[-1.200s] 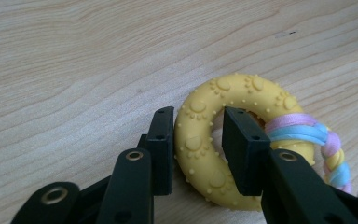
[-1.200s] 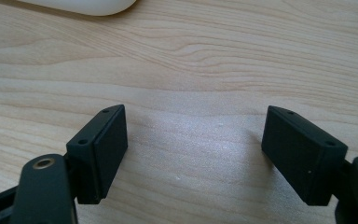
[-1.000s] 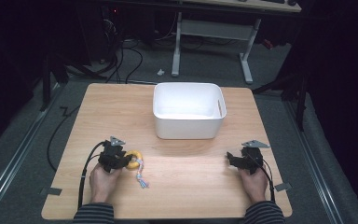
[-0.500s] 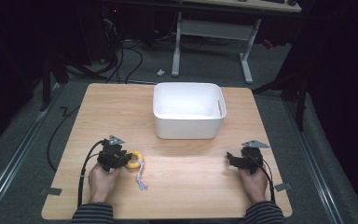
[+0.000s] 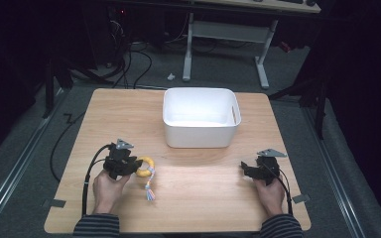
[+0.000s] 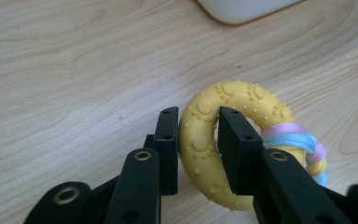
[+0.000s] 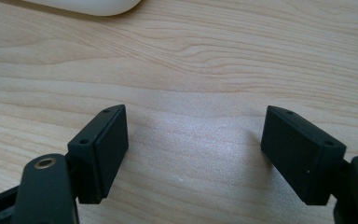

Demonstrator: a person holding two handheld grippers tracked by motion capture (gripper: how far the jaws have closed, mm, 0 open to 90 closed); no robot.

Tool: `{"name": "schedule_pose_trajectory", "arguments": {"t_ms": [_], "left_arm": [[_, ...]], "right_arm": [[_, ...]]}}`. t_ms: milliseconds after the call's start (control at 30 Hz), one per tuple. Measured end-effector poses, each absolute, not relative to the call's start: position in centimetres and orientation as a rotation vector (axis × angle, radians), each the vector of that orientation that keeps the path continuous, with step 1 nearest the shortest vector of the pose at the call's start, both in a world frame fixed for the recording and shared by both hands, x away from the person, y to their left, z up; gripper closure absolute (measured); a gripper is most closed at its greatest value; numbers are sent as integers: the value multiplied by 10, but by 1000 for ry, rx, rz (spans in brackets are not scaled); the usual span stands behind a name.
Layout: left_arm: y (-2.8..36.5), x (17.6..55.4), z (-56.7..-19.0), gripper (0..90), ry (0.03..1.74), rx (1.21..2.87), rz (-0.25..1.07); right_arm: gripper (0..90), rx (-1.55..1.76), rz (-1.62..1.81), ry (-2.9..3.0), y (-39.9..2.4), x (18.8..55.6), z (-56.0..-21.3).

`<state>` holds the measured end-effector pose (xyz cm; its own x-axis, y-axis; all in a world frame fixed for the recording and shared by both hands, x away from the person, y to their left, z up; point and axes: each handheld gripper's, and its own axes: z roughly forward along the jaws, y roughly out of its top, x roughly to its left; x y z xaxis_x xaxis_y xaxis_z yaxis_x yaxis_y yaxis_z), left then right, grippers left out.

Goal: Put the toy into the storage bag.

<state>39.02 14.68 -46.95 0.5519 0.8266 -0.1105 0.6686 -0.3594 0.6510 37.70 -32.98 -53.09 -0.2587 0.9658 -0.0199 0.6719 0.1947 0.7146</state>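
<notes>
Tabletop point(image 6: 74, 56): pale wood grain, matt. Ring point(image 6: 205, 144): yellow rubbery plastic, raised bumps. Cord point(image 6: 298, 137): glossy pastel weave. Tub point(image 5: 201, 119): smooth white plastic. Jaws: matt black.

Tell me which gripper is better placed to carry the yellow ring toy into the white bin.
Left. The left gripper already has its jaws closed across the yellow ring toy, one jaw inside the ring. The right gripper is open over bare table, far across from the toy. The white bin sits between them.
</notes>
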Motion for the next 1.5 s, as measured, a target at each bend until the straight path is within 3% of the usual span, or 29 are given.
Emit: {"name": "schedule_pose_trajectory", "arguments": {"t_ms": [1500], "left_arm": [[108,432,-337,698,1068,2014,209]], "right_arm": [[237,1505,836,2024,-329,377,-531]]}}
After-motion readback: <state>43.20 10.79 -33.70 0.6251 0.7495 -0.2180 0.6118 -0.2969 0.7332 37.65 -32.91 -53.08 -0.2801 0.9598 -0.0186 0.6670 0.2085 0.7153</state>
